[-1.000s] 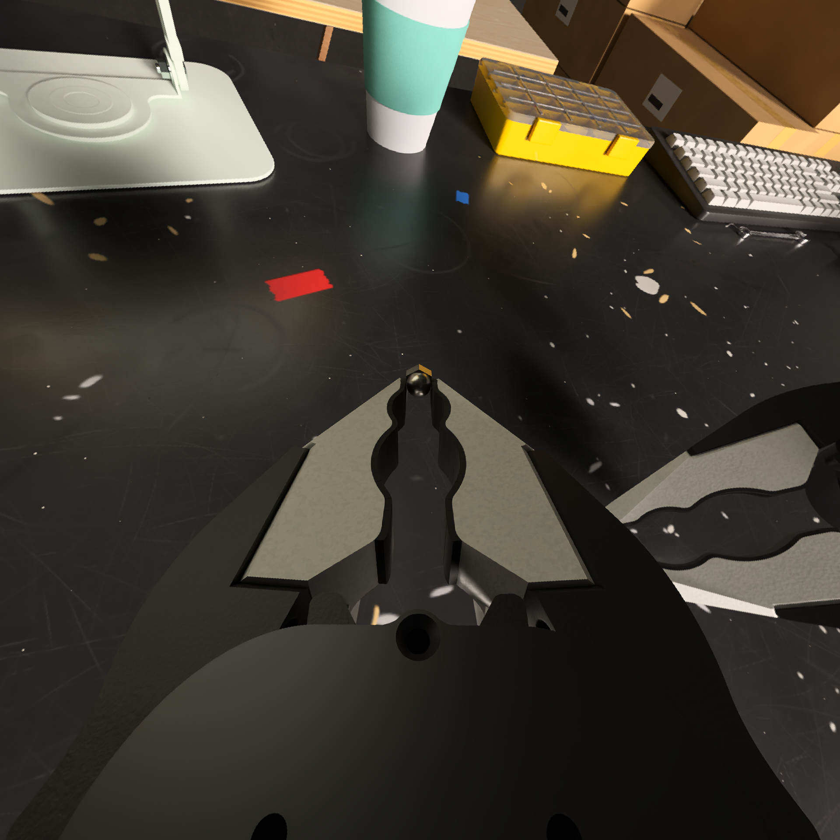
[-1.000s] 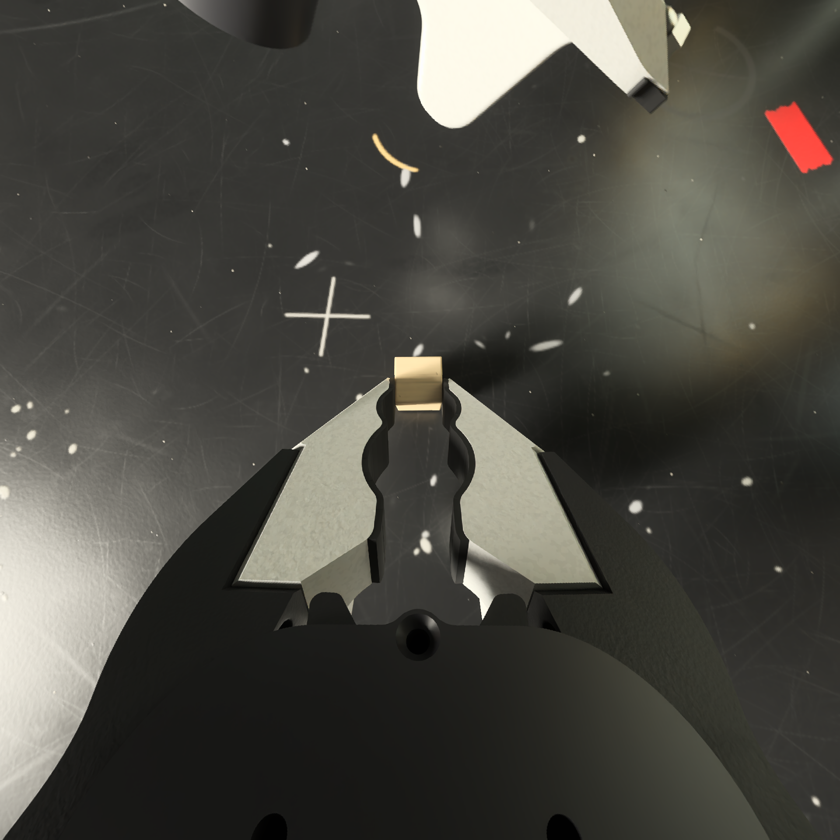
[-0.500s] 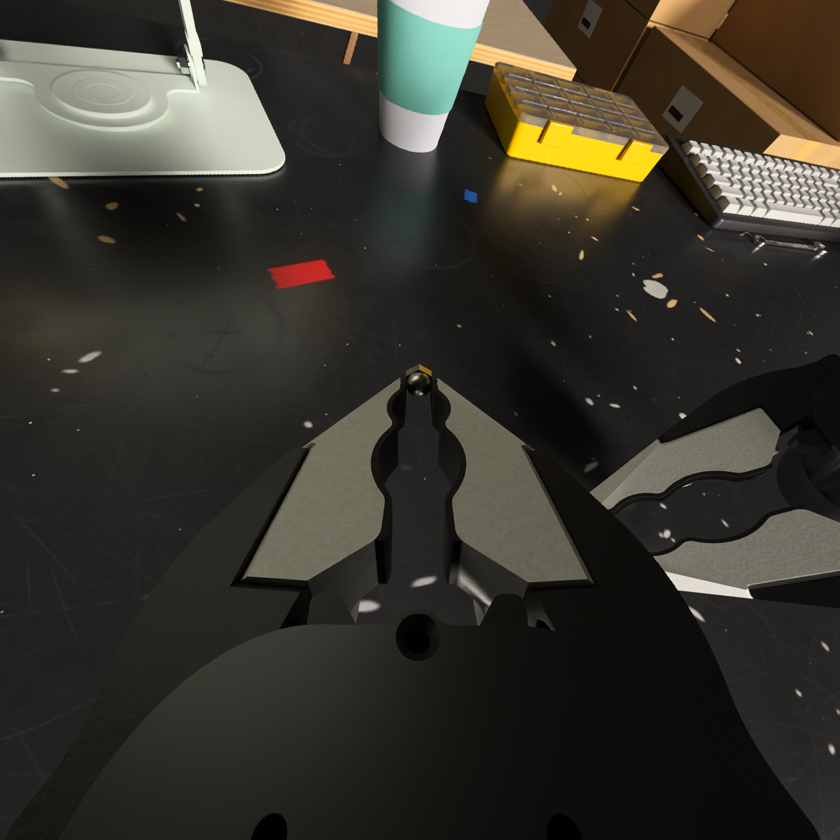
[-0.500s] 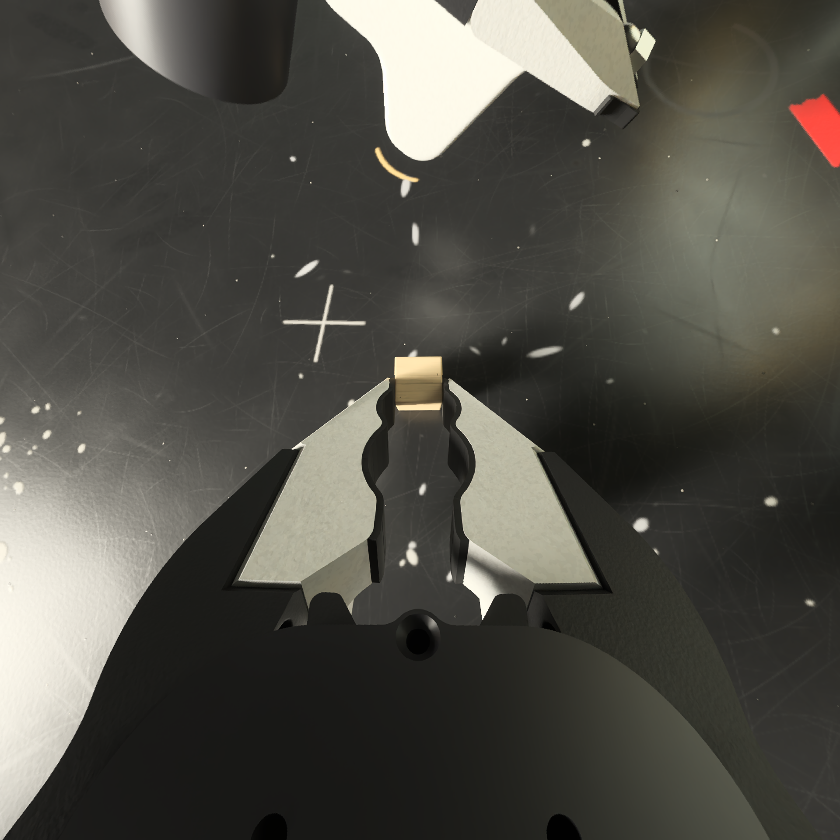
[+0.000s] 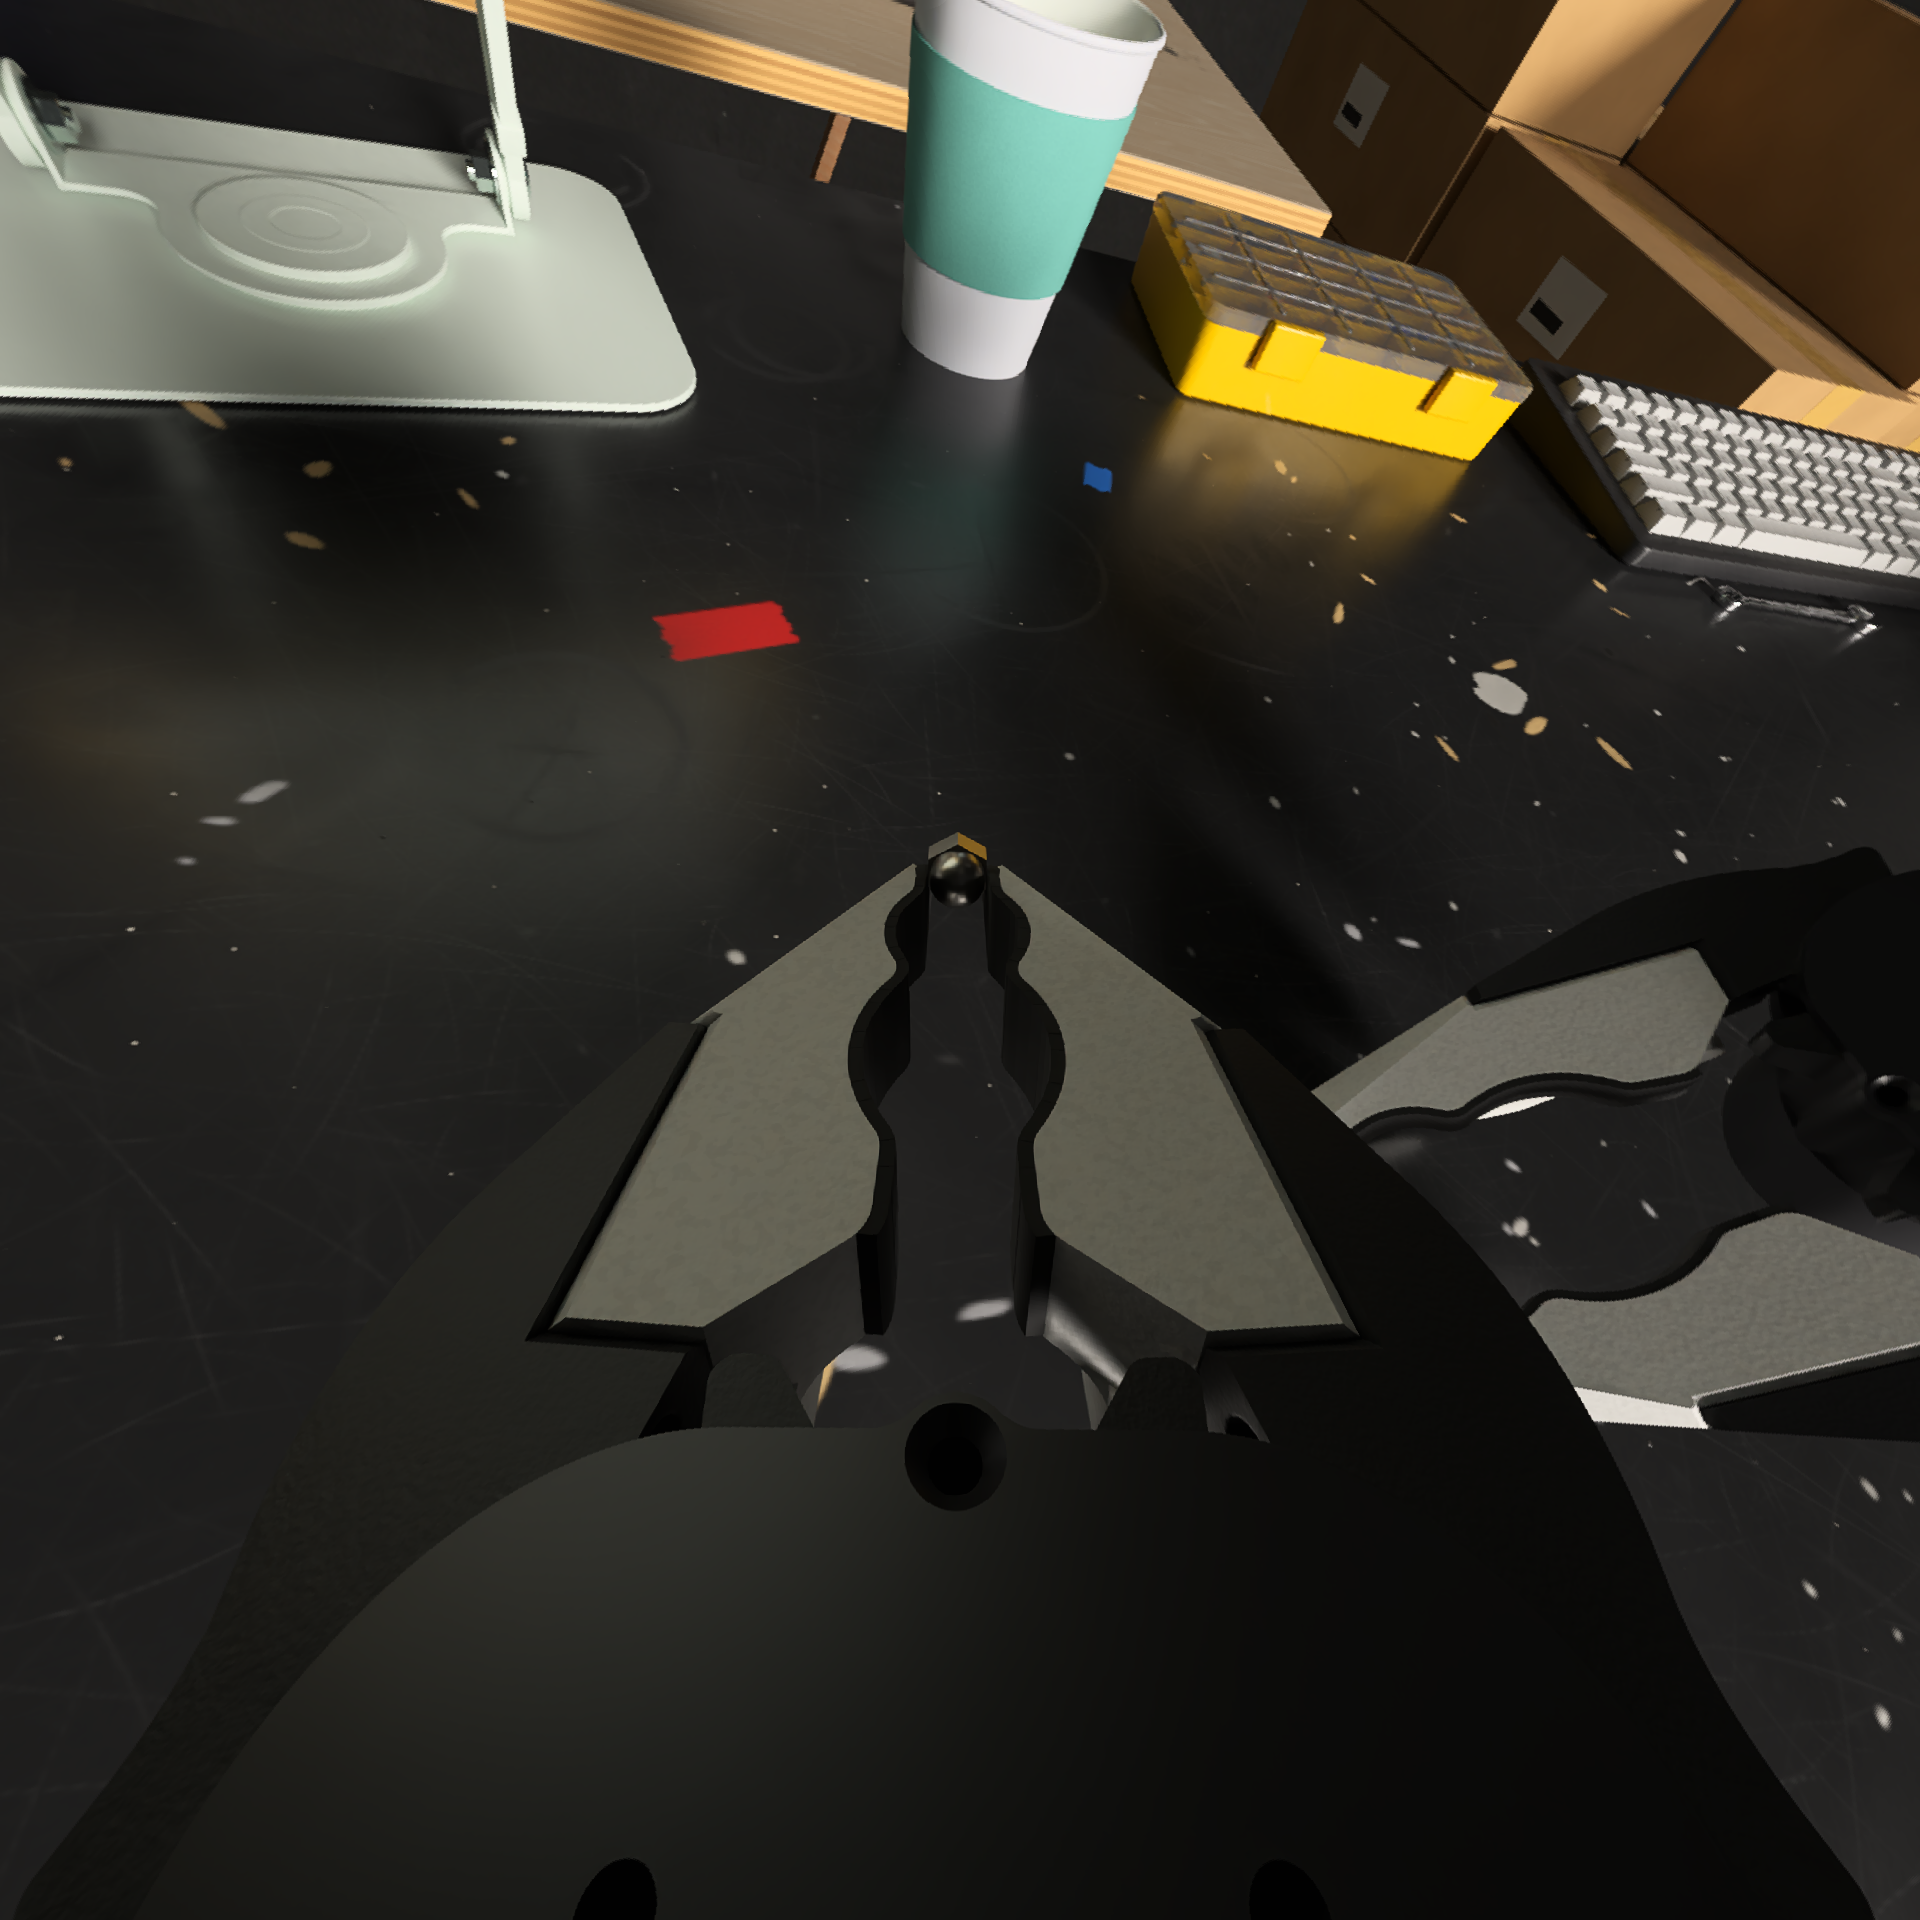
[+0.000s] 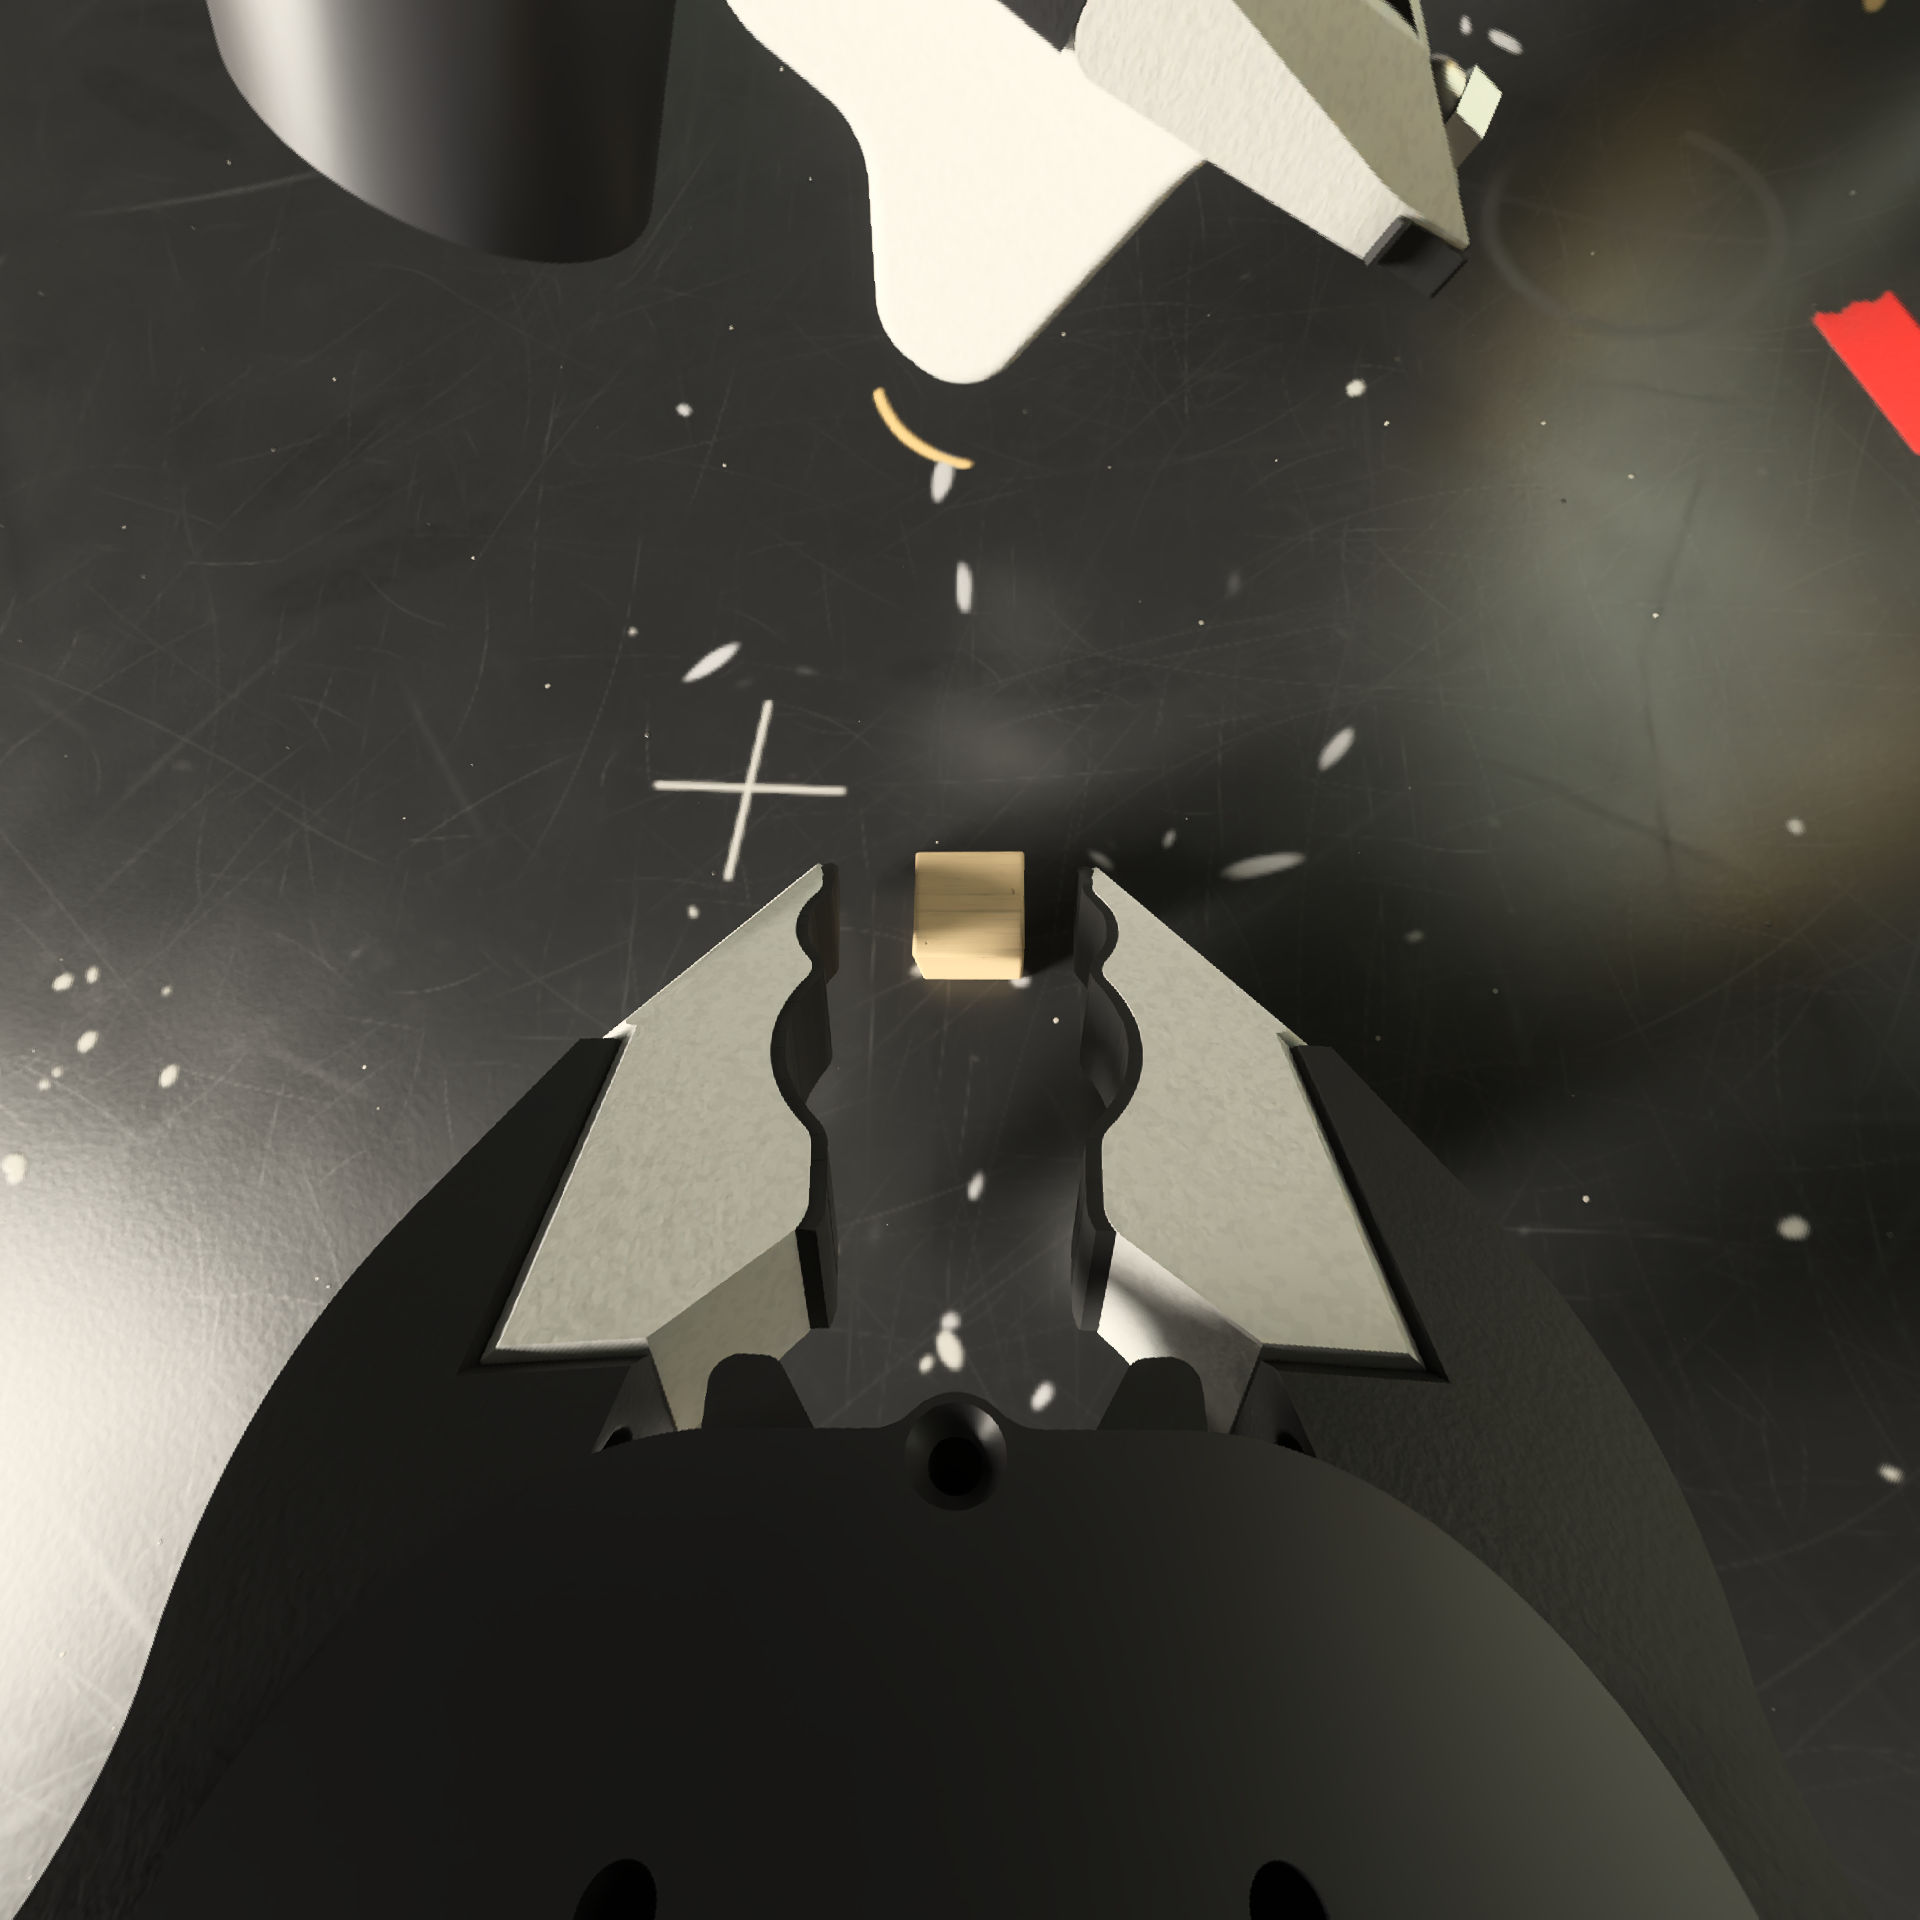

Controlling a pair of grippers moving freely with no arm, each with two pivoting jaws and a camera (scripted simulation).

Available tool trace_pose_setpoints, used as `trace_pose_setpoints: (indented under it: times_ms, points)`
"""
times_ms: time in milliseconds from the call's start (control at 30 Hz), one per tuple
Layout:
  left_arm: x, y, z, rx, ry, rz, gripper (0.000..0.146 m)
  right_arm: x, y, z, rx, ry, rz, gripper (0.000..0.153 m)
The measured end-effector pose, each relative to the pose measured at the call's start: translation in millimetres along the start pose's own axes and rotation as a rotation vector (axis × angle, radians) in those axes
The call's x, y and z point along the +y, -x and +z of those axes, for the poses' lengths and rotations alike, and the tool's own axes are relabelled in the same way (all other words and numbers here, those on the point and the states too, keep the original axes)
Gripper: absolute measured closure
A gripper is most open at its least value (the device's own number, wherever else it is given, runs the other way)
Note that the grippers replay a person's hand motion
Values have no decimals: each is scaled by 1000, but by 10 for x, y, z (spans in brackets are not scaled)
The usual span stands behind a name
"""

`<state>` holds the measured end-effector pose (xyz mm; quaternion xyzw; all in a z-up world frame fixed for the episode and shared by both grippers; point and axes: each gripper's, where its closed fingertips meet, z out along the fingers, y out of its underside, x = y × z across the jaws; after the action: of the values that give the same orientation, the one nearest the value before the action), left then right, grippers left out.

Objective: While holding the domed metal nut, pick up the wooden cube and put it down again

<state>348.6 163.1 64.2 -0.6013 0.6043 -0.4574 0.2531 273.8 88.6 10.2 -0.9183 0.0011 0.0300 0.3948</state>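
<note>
My left gripper [image 5: 956, 871] is shut on the domed metal nut [image 5: 956, 883], a small dark shiny dome pinched at the fingertips above the black table [image 5: 416, 987]. My right gripper [image 6: 956, 894] is open. The wooden cube [image 6: 968, 914], small and pale, rests on the table between its fingertips, touching neither and nearer the right one. The left gripper also shows at the top of the right wrist view [image 6: 1143, 135], with the nut [image 6: 1467, 99] at its tip. The right gripper shows open in the left wrist view [image 5: 1558, 1174], its tips hidden behind my left gripper.
At the back stand a paper cup with a teal sleeve [image 5: 1008, 187], a yellow case [image 5: 1320, 343], a keyboard [image 5: 1745, 488], cardboard boxes [image 5: 1662, 187] and a pale green stand base [image 5: 312, 281]. Red tape [image 5: 727, 629] and a white cross mark [image 6: 748, 790] lie on the table.
My right gripper has opened and let go of the wooden cube, which now stands free between its fingers. My left gripper still holds the nut.
</note>
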Motion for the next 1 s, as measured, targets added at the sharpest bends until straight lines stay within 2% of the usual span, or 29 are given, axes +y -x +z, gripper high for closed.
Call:
trace_pose_setpoints:
  times_ms: [333, 633, 1000]
  points:
    - [61, -23, 40, 6, 16, 1, 136, -7, -5, 0, -6, -5, 9, 108]
    - [67, -41, 46, 2, 13, 10, 136, 18, -4, -34, -12, -2, 12, 125]
    - [67, -52, 64, 4, 8, 12, 136, -16, 15, 4, -34, -7, 18, 126]
